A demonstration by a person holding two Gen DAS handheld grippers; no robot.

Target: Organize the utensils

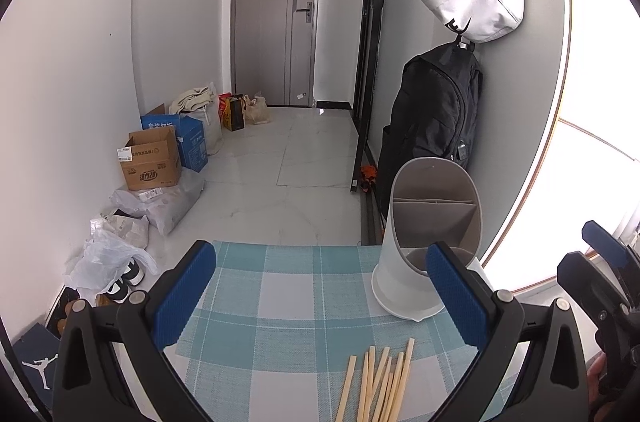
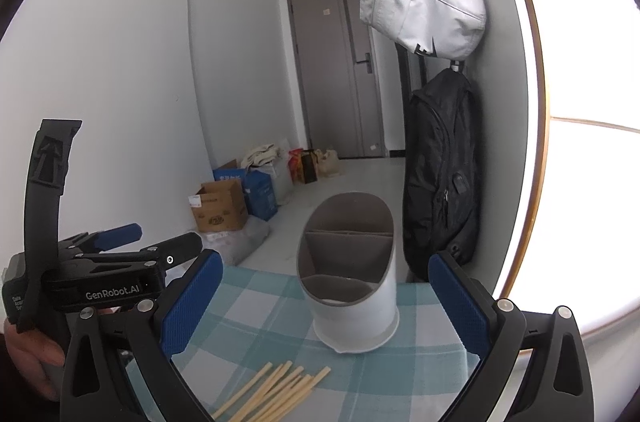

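Lying loose, pale wooden chopsticks (image 1: 380, 382), oval white plastic holder (image 2: 352, 302), checked woven mat (image 1: 288, 302)

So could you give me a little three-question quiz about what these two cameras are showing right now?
1. True or false: the chopsticks are already standing in the utensil holder.
2. What pattern covers the placemat? A) teal and white checks B) red stripes C) plain black
3. Fill in: both the left hand-held gripper and the right hand-held gripper are ____.

Key: 1 false, they lie flat on the placemat. 2 A. 3 open, holding nothing.
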